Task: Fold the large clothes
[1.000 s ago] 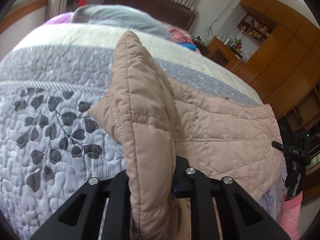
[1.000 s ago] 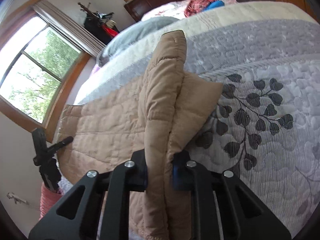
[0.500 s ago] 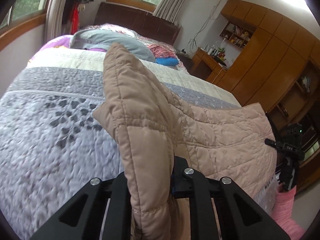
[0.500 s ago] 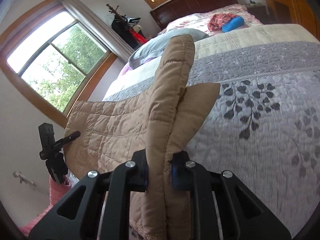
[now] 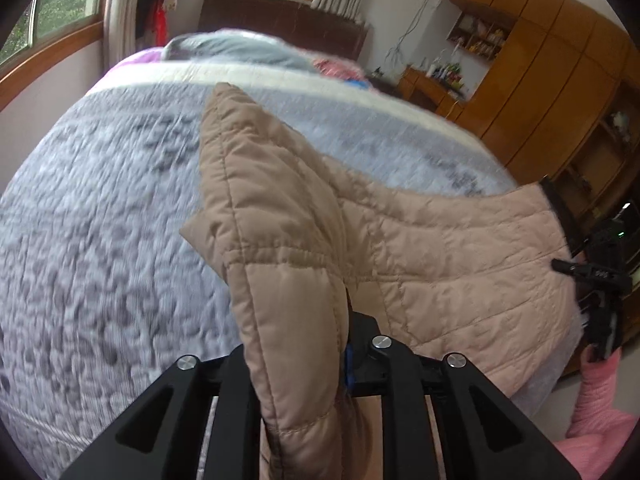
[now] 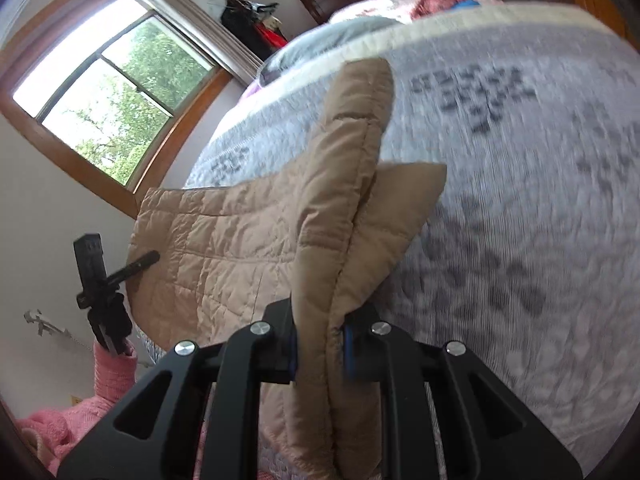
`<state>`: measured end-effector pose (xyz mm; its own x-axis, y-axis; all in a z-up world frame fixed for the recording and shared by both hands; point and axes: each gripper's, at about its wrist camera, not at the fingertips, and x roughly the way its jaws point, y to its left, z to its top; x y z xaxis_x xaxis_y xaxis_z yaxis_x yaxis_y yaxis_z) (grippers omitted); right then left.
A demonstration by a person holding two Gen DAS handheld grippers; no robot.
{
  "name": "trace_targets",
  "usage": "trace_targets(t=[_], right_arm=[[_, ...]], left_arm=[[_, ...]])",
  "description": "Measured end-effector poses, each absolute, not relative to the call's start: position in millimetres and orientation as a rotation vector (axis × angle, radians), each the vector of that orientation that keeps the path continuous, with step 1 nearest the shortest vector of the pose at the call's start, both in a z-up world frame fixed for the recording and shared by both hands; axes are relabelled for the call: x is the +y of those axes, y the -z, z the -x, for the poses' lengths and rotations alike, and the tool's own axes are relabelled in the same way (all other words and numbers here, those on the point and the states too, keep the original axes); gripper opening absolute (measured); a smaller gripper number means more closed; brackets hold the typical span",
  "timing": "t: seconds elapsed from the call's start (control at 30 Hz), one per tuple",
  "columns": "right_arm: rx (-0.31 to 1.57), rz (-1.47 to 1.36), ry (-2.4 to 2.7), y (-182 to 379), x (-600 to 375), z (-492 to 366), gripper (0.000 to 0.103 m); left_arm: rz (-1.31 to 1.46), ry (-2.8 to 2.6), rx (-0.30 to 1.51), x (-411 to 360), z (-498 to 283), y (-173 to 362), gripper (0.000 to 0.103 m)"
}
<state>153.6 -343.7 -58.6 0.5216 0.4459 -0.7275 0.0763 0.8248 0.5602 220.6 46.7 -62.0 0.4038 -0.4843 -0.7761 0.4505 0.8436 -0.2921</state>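
Note:
A tan quilted jacket (image 5: pixel 440 256) is held up over a bed with a grey leaf-patterned quilt (image 5: pixel 100 220). My left gripper (image 5: pixel 312 344) is shut on a thick fold of the jacket, which hides its left finger. My right gripper (image 6: pixel 320 344) is shut on another thick fold of the jacket (image 6: pixel 224 248), which rises between its blue pads. The jacket stretches between the two grippers, above the quilt (image 6: pixel 520 220). Each view shows the other gripper at the jacket's far edge, held by a hand in a pink sleeve.
Pillows and bright clothes (image 5: pixel 240 48) lie at the bed's head by a dark headboard. Wooden cabinets (image 5: pixel 540 80) stand to the right of the bed. A window (image 6: pixel 100 92) and a coat rack (image 6: pixel 248 16) are on the left wall.
Both grippers have lifted the jacket and swung it over the bed. The views are tilted and the quilt is blurred by motion. The grips have not changed.

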Motion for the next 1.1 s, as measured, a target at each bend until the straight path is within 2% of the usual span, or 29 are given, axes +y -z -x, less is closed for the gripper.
trace_targets(t=[0.17,0.3,0.6,0.7,0.77,0.97,1.1], right_arm=[[1.063,-0.615,-0.182,98.2,-350.5,-155.9,0.018],[1.074,-0.679,-0.169,130.0,-357.5,-154.3,0.020],[1.022,-0.769,-0.187,150.3,-362.1,-141.9,0.024],[1.023,-0.757,-0.164,146.4,-364.6,-138.3,0.031],[1.028,-0.686,-0.105,131.7,-362.4,-132.3,0.043],[0.987,-0.471,0.006,77.3,-350.0,-99.0,0.038],[0.992,-0.350,0.020,53.8,-324.6,-80.8,0.034]], left_arm=[[0.041,0.552,1.053,55.3,-229.9,106.4,0.027],[0.027,0.544,1.033,56.3,-228.9,124.8,0.034],[-0.035,0.494,0.992,43.8,-222.8,139.0,0.039],[-0.043,0.461,0.991,43.5,-220.9,133.8,0.047],[-0.047,0.417,0.983,47.5,-217.0,123.9,0.051],[-0.071,0.289,0.894,69.4,-188.4,75.0,0.052],[-0.133,0.267,0.825,53.3,-157.4,45.3,0.052]])
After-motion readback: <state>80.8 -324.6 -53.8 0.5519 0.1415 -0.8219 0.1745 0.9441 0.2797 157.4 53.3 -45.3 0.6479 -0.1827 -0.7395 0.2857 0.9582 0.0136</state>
